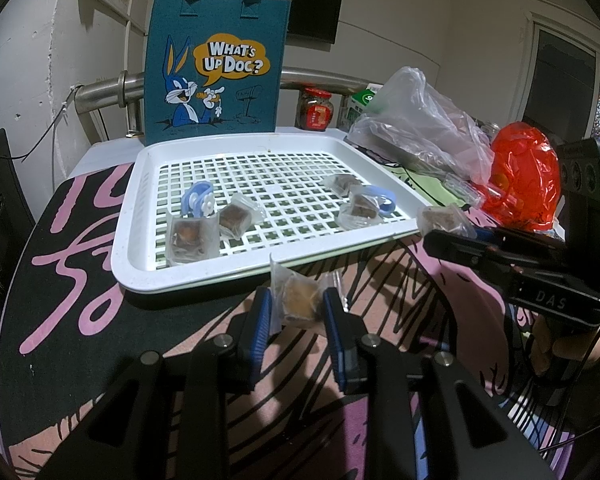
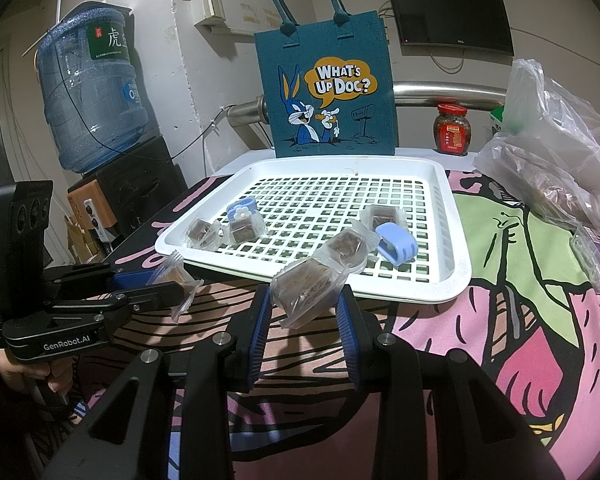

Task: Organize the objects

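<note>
In the left wrist view, my left gripper (image 1: 298, 314) is shut on a clear-wrapped brown snack cube (image 1: 300, 300), held just in front of the white lattice tray (image 1: 140, 264). The right wrist view shows my right gripper (image 2: 304, 314) shut on another wrapped snack cube (image 2: 308, 288) at the tray's near rim (image 2: 420, 294). Each gripper also appears in the other's view: the right gripper (image 1: 440, 234) with its snack (image 1: 440, 218), the left gripper (image 2: 172, 282) with its snack (image 2: 174, 276). Several wrapped snacks (image 1: 190, 236) and two blue clips (image 1: 198, 200) (image 2: 396, 246) lie in the tray.
A blue felt tote bag (image 1: 216, 68) stands upright behind the tray. A red-lidded jar (image 1: 314, 108), a clear plastic bag (image 1: 416, 128) and a red plastic bag (image 1: 524, 180) sit to the right. A water jug (image 2: 92, 100) stands at the left. A patterned cloth (image 2: 520, 280) covers the table.
</note>
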The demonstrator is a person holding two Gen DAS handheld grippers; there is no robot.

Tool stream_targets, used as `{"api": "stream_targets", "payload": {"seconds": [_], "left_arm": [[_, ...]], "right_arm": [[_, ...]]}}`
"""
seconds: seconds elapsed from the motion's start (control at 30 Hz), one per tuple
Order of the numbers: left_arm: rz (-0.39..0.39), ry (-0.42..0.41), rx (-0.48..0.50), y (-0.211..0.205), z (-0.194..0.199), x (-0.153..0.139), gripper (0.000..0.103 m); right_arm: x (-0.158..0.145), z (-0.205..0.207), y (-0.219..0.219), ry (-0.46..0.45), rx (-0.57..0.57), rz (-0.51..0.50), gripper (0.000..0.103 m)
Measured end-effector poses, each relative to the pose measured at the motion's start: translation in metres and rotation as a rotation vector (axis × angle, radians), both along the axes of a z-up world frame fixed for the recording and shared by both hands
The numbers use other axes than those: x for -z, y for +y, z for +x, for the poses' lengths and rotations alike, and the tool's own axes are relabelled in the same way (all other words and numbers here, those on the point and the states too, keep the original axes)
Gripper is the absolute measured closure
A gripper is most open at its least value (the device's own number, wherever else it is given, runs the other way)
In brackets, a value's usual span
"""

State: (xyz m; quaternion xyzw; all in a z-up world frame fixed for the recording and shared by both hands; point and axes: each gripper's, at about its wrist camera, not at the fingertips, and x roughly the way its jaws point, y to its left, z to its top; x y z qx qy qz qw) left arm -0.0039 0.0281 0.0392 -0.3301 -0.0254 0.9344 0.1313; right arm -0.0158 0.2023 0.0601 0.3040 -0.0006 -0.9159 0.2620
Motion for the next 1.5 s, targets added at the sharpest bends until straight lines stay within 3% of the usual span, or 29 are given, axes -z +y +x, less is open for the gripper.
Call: {"api": "stream_targets", "payload": {"seconds": [0.2,0.47,0.77,1.03,1.3,1.37,1.4,1.43,1.5], "left_arm": [[0.013,-0.005,0.001,-0.001,0.001,0.003,0.077],[0.094,-0.049,0.000,-0.021,-0.009,-0.004,0.077],[0.027,0.041,-0.103,-0.057,-0.048,-0.040,0.077],[0.016,-0.060,-0.130,-0.061,-0.087,-0.012,0.077],[-0.010,-0.086,-0.132,-0.055,-0.099,0.003,0.075],[0.001,-0.089,-0.132,-0.056,-0.101,0.003,0.067],[0.006,-0.090,-0.134,-0.057,-0.102,0.003,0.055],[0.014,-0.085,-0.133,-0.058,-0.101,0.001,0.050],[0.036,-0.052,-0.131,-0.059,-0.096,-0.008,0.039]], "right_arm": [[0.000,-0.001,0.000,-0.008,0.003,-0.006,0.071],[-0.011,-0.009,0.006,-0.022,0.003,-0.027,0.071],[-0.058,-0.056,0.012,0.027,0.011,-0.043,0.071],[-0.022,-0.118,-0.001,-0.109,0.044,-0.017,0.071],[0.009,-0.136,-0.007,-0.162,0.078,0.056,0.070],[0.011,-0.137,-0.008,-0.160,0.082,0.070,0.067],[0.012,-0.137,-0.008,-0.163,0.081,0.072,0.058],[0.011,-0.136,-0.008,-0.163,0.087,0.071,0.048],[0.003,-0.131,-0.004,-0.146,0.108,0.057,0.037]]}}
